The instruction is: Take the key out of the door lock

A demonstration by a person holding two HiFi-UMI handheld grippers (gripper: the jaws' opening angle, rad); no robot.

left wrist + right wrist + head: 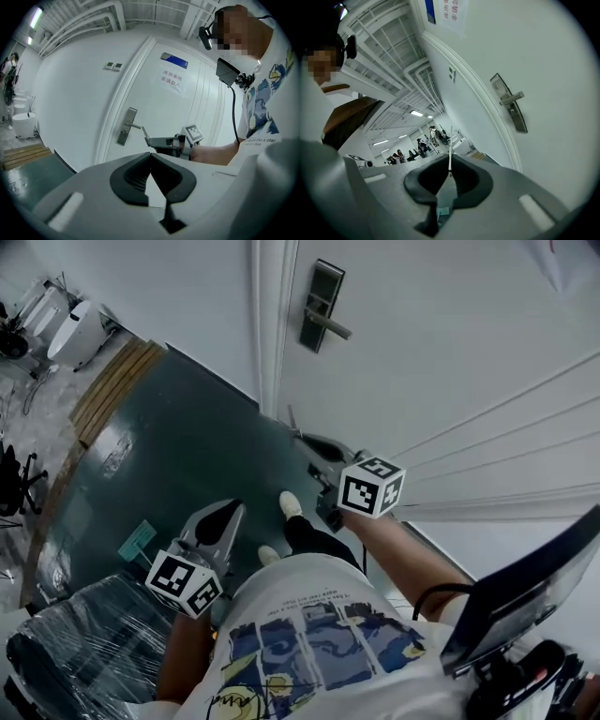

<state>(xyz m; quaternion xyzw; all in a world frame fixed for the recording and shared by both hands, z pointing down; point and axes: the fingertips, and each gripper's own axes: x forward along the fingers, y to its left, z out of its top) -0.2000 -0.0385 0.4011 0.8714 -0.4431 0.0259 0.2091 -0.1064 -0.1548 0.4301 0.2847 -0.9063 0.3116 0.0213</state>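
Observation:
The silver lock plate [322,306] with its lever handle [333,327] sits on the white door [450,362], and I see no key in it. My right gripper [304,436] is shut on a thin key [292,418], held away from the door below the lock. In the right gripper view the key [450,152] stands straight up out of the closed jaws, with the lock plate [511,103] off to the right. My left gripper [221,521] hangs low over the floor, shut on nothing. The left gripper view shows the right gripper [164,140] just right of the lock plate [125,126].
The door frame [267,324] runs left of the lock. A dark green floor [178,446] lies below, with wooden boards [112,390] at its far edge and a paper slip [138,542]. A plastic-wrapped chair [84,643] stands at lower left. A notice [171,78] hangs on the door.

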